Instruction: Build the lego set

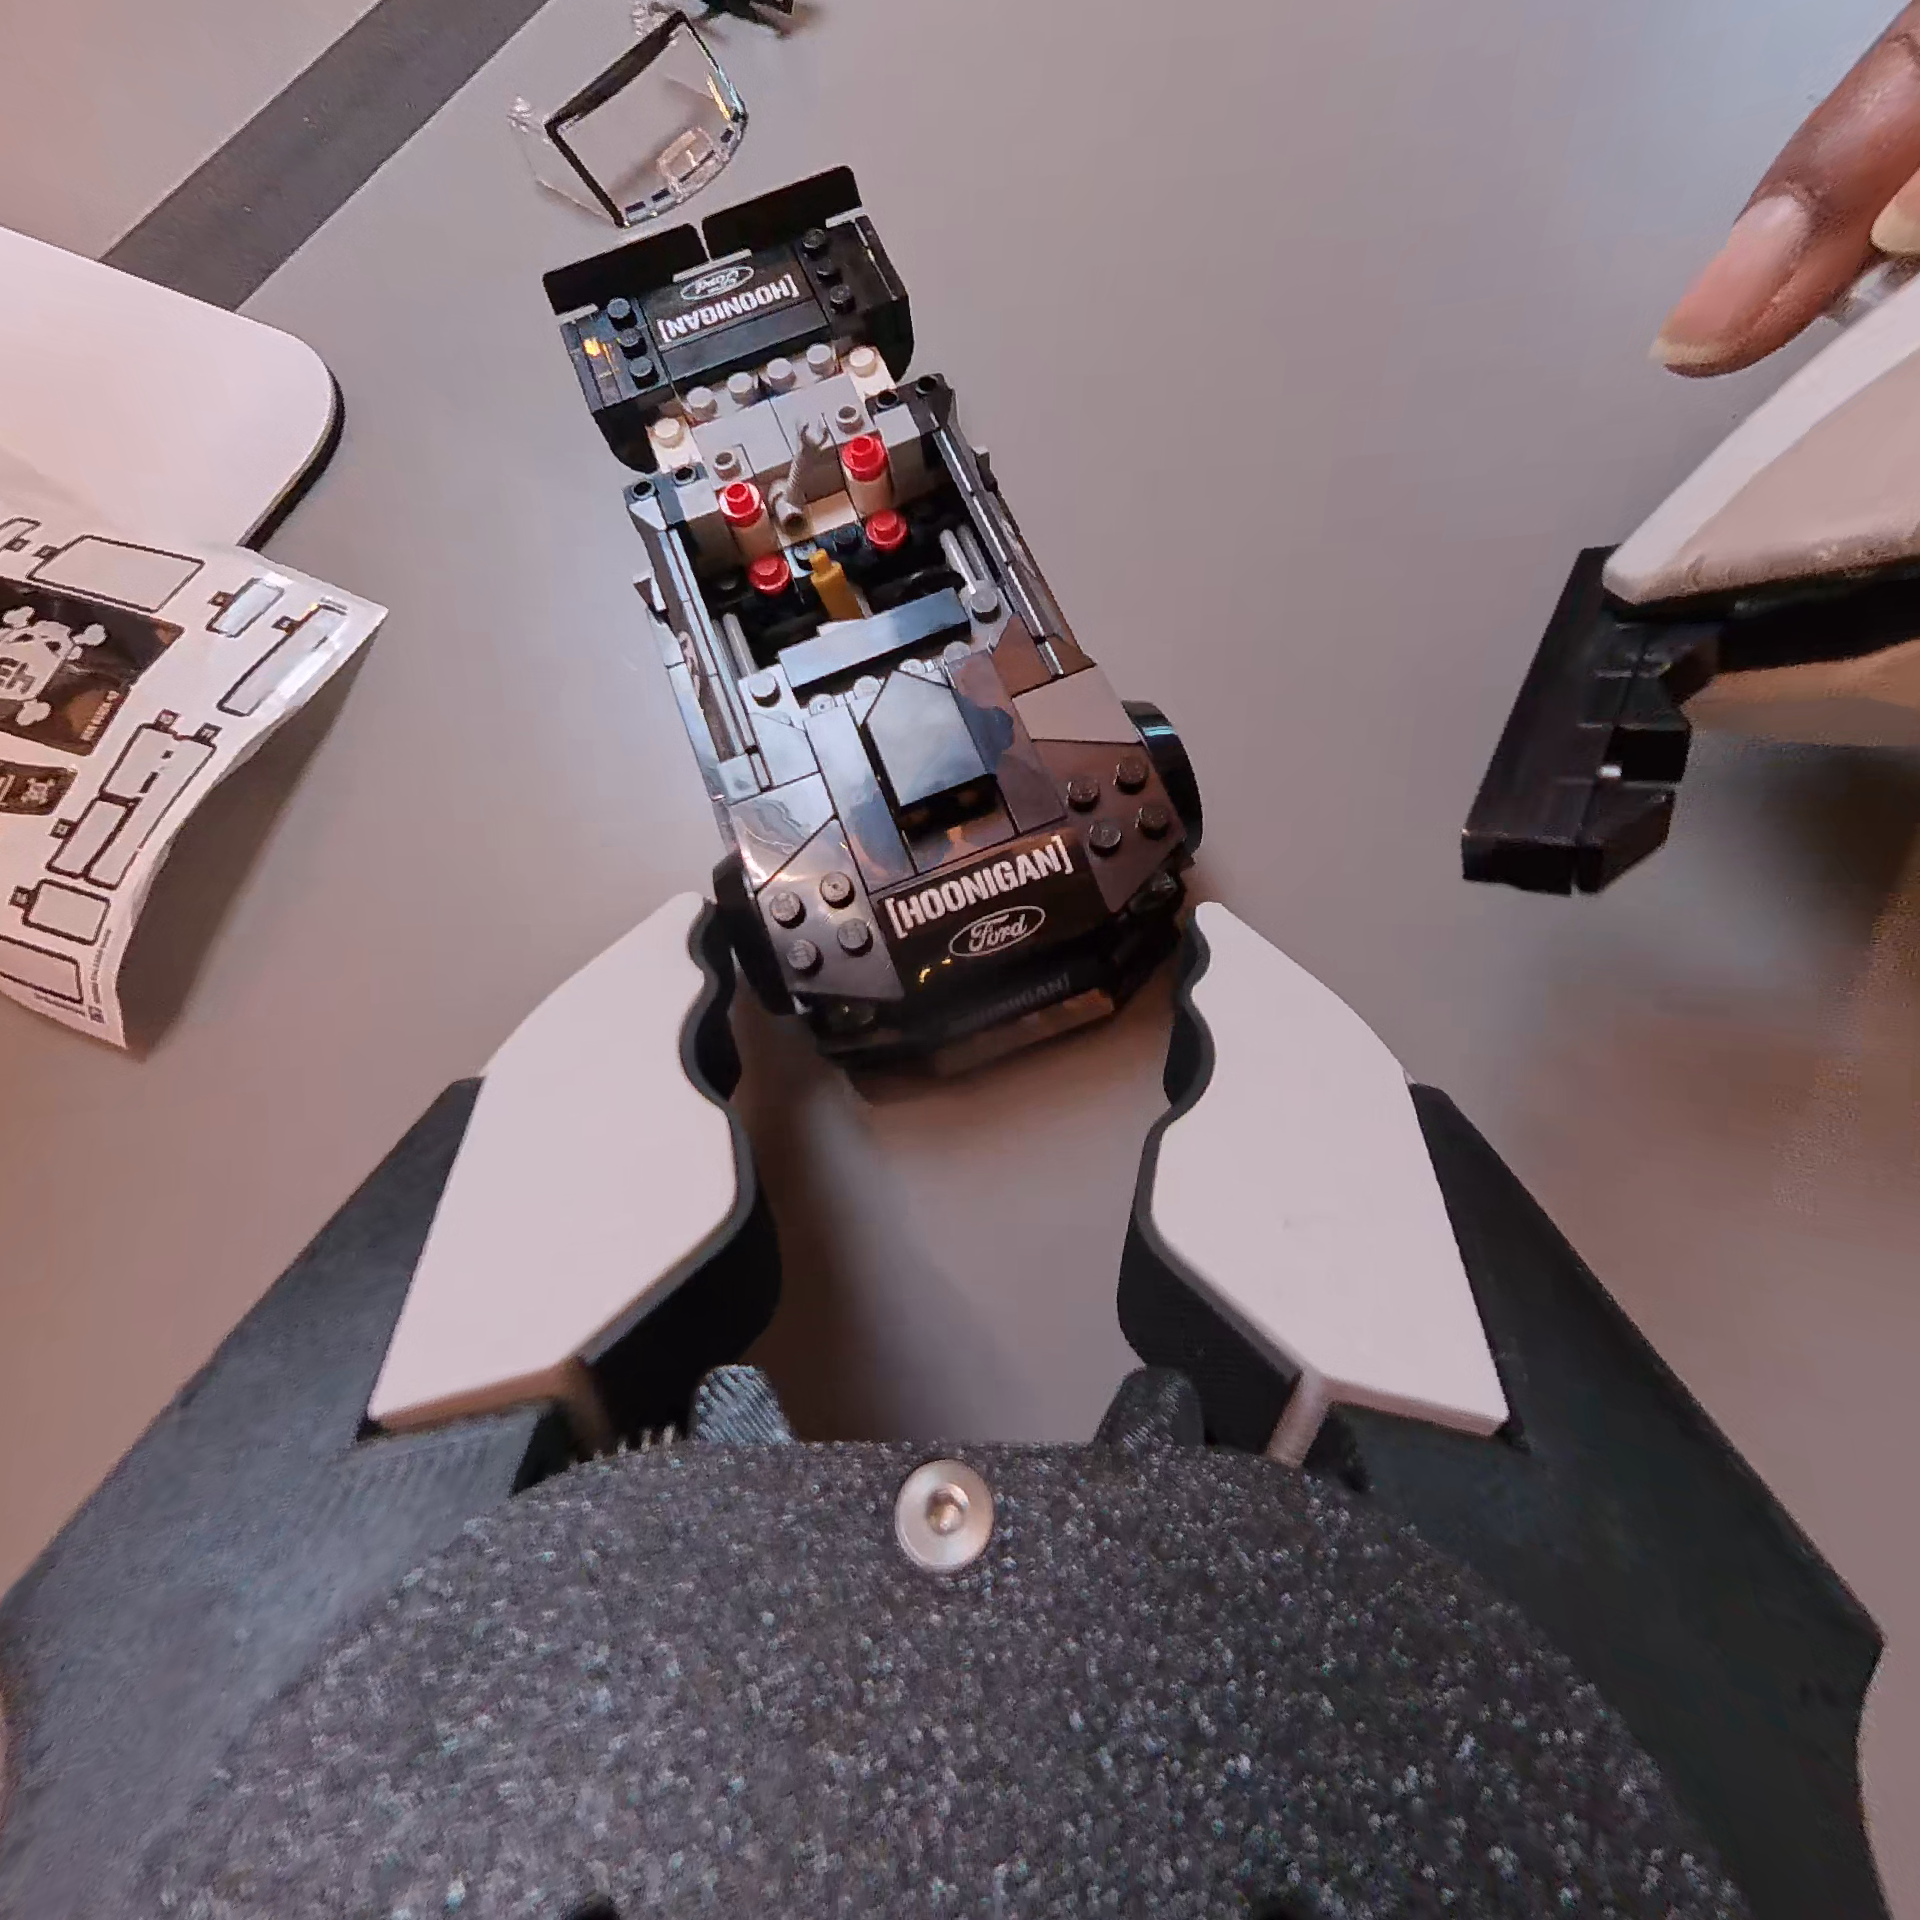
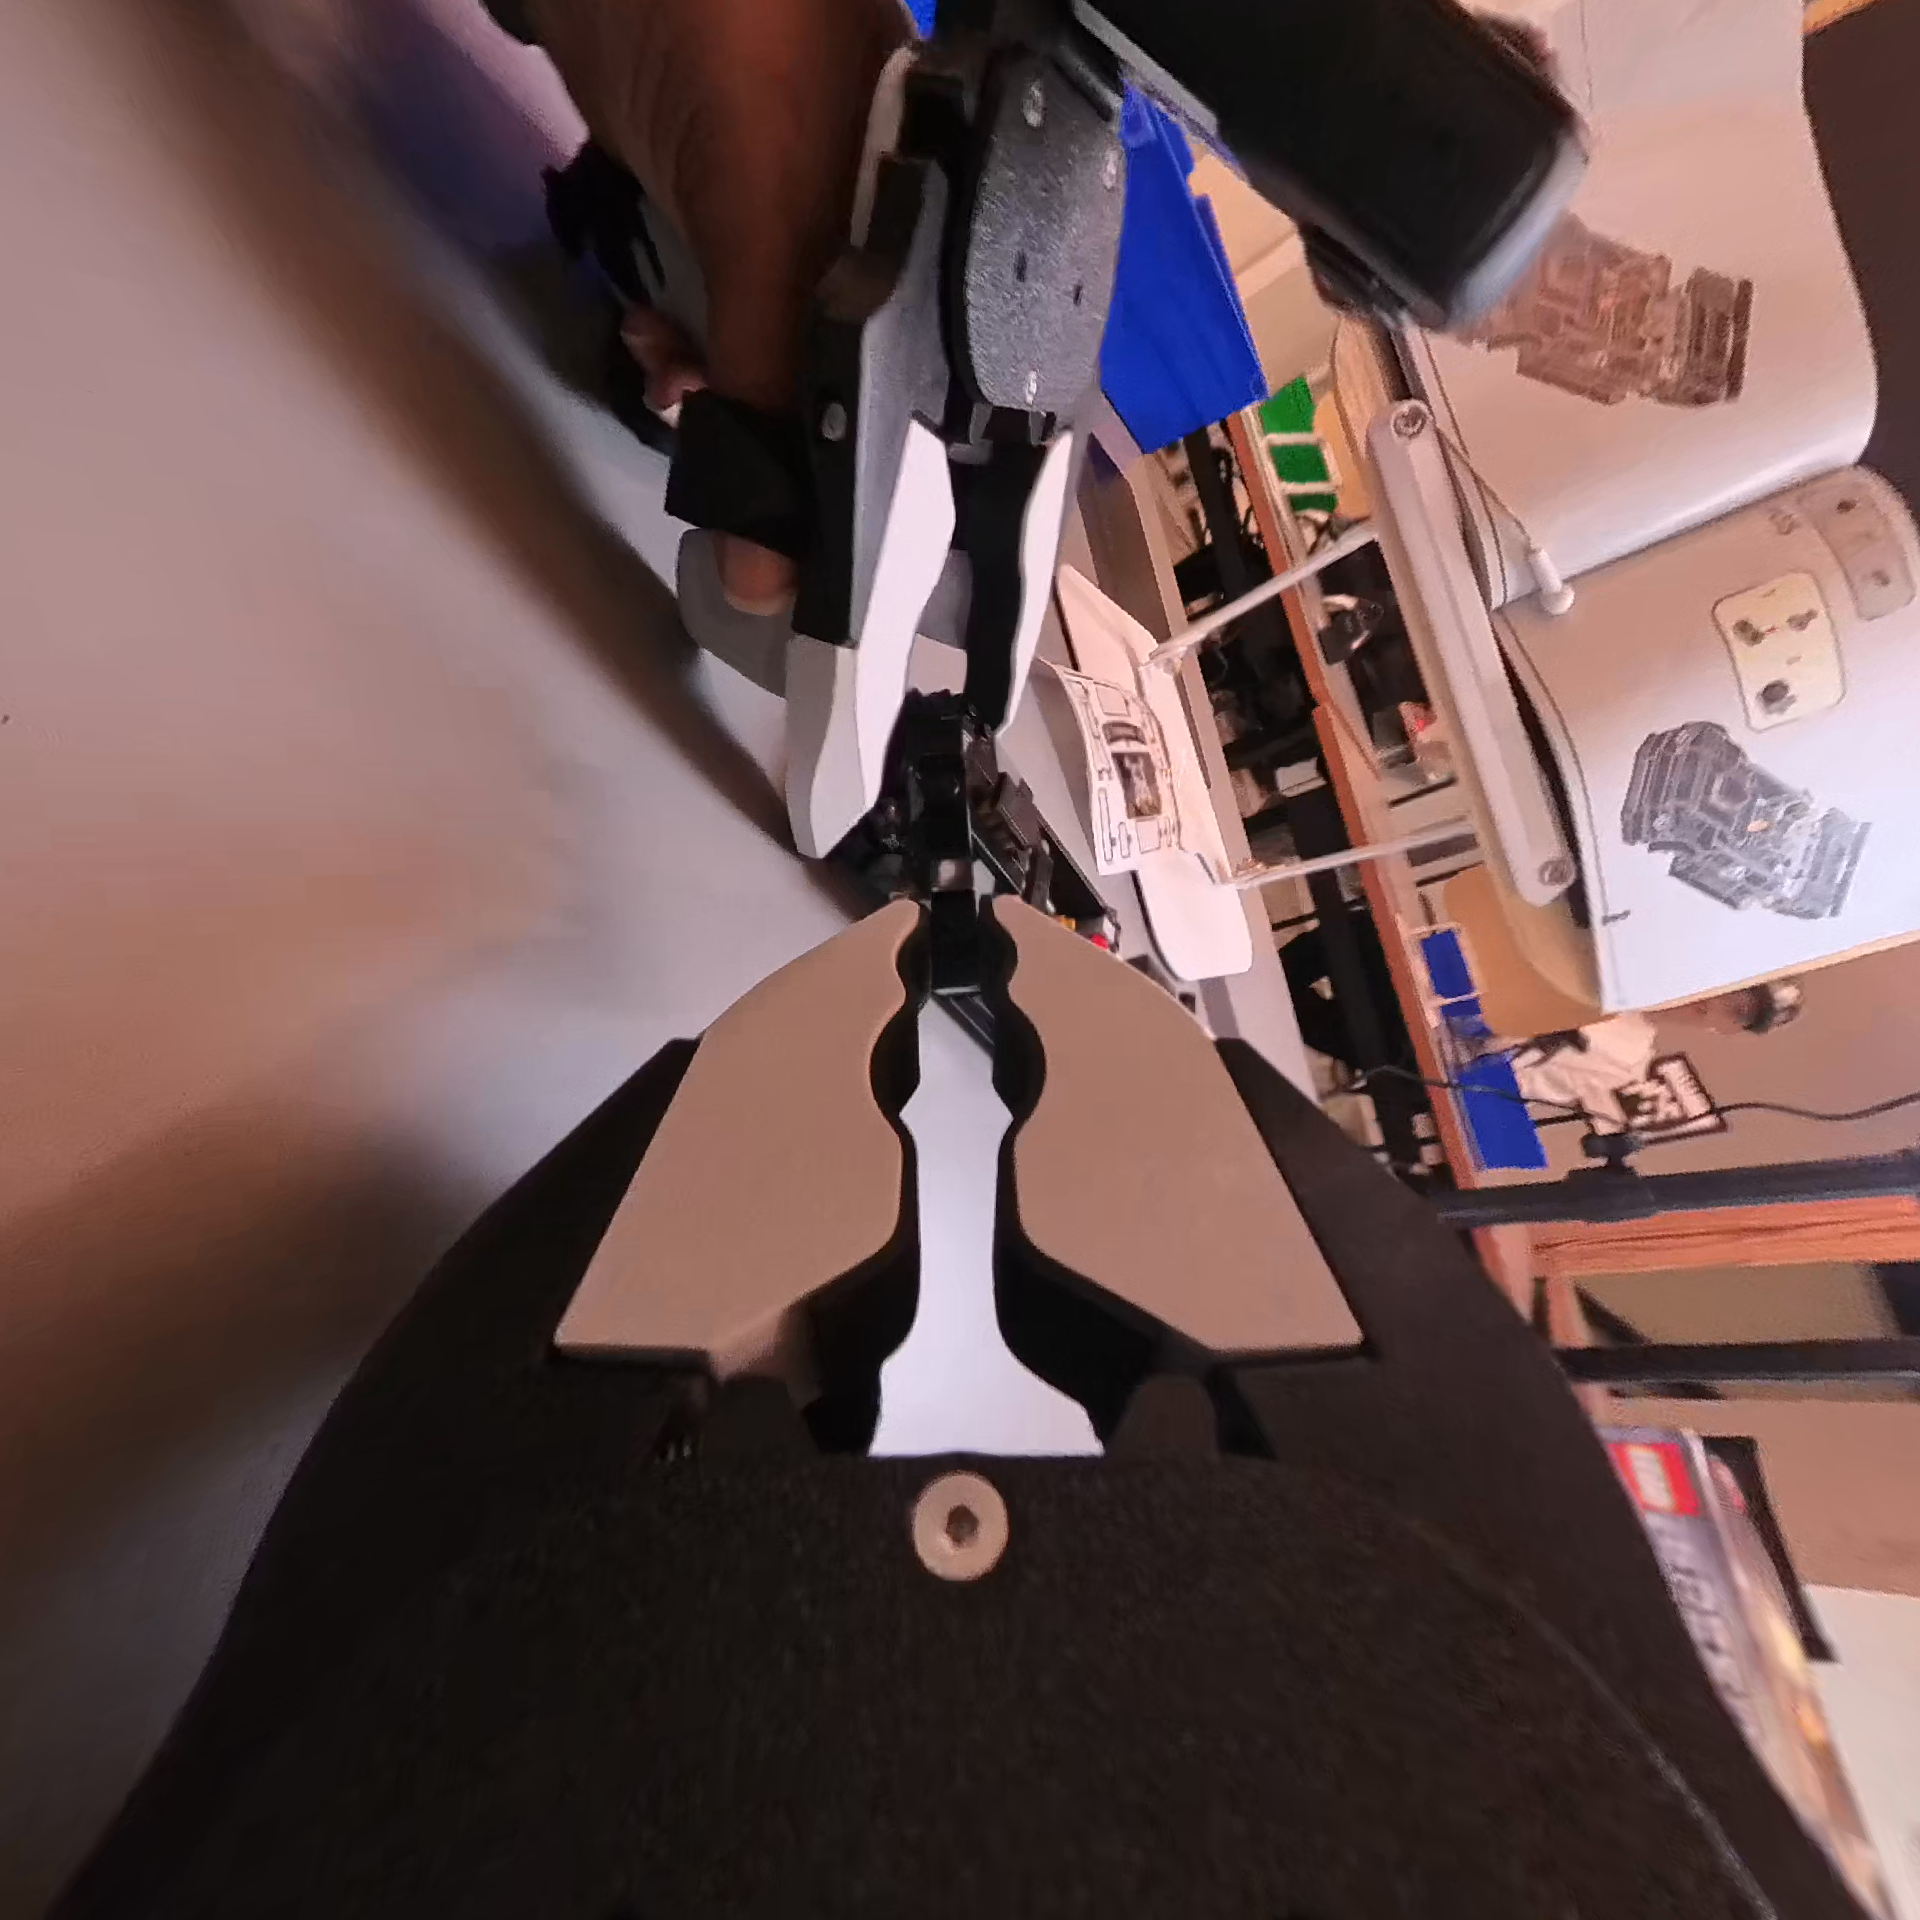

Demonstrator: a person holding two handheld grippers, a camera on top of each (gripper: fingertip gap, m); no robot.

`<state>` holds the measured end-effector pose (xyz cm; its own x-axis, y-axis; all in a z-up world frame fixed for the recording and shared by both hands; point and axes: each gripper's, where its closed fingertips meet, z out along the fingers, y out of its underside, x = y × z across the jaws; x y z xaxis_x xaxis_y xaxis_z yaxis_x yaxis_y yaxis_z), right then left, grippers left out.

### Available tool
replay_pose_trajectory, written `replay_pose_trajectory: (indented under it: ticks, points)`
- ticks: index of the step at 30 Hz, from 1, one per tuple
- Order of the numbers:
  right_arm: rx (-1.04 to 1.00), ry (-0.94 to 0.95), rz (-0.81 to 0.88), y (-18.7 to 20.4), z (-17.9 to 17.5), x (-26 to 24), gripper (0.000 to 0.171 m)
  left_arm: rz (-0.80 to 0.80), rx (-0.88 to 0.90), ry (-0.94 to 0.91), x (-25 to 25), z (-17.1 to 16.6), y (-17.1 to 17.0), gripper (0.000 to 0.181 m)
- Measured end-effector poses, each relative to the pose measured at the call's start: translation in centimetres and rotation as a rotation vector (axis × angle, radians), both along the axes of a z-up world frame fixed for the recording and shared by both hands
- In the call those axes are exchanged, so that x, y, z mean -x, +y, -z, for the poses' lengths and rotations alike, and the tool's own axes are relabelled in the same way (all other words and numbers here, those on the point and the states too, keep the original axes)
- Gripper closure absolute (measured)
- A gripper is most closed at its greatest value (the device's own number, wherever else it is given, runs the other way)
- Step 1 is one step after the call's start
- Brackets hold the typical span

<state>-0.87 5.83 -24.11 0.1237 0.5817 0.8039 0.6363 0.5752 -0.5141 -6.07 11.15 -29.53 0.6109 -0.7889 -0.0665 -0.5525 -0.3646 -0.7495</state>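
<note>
A black lego car [image 1: 914, 727] with an open cockpit and red studs stands on the grey table [image 1: 1299, 416]. My left gripper [image 1: 951, 935] is closed around its front end, one finger against each side. My right gripper [image 2: 953, 920] is shut on a flat black lego piece [image 2: 951, 956], seen edge-on. In the left wrist view that black piece [image 1: 1579, 748] hangs from the right gripper [image 1: 1673, 623] to the right of the car and apart from it. In the right wrist view the car [image 2: 935, 800] shows just beyond the held piece, with the left gripper [image 2: 925, 790] on it.
A clear windscreen piece [image 1: 644, 135] lies behind the car. A sticker sheet [image 1: 135, 748] and a white tray [image 1: 156, 364] lie at the left. A person's finger [image 1: 1787, 239] is at the upper right. An open instruction booklet [image 2: 1714, 623] and a lego box [image 2: 1704, 1558] lie beyond.
</note>
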Motion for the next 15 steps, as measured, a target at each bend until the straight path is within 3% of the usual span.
replay_pose_trajectory:
  ticks: [6, 15]
  points:
    - [0.164, 0.113, 0.137, 2.4, -0.5, -1.3, 0.163, -0.002, -0.001, 0.001, 0.0, 0.0, 0.0, 0.100]
    - [0.646, 0.232, 0.333, 7.3, -0.2, -2.1, 0.163, -0.016, -0.004, 0.003, -0.1, 0.0, -0.1, 0.100]
